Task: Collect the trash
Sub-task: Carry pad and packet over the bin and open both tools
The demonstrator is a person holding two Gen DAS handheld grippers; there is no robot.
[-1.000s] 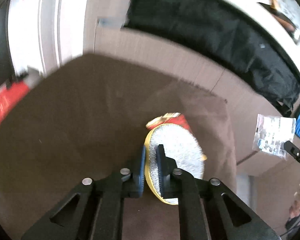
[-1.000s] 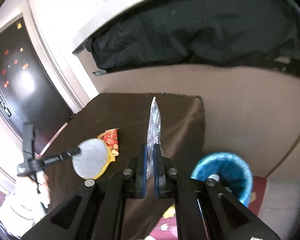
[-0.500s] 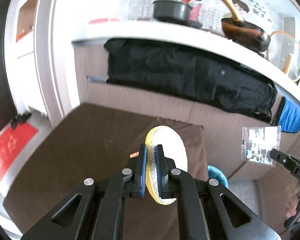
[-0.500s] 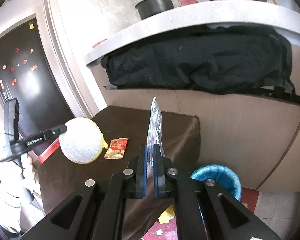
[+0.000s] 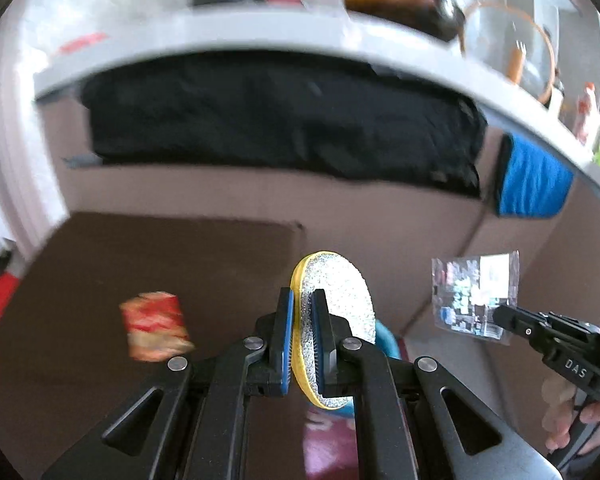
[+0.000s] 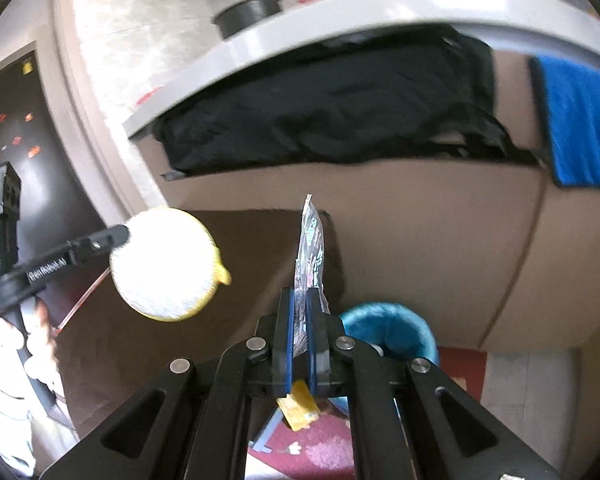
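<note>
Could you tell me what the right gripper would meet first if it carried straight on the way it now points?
Probably the brown cabinet front. The right gripper, shut on the clear wrapper, points there; the blue bin sits below that line, though depth is uncertain.

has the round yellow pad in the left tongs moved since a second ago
Yes. The round yellow pad was over the brown table; now it sits past the table's right edge, toward the blue bin.

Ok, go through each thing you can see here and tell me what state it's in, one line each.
Left gripper: shut on the round silver and yellow pad.
Round silver and yellow pad: held on edge, off the table.
Right gripper: shut on the clear printed wrapper.
Clear printed wrapper: held upright, in the air.
Red snack wrapper: lying on the brown table, not held.
Blue-lined bin: open, on the floor.
</note>
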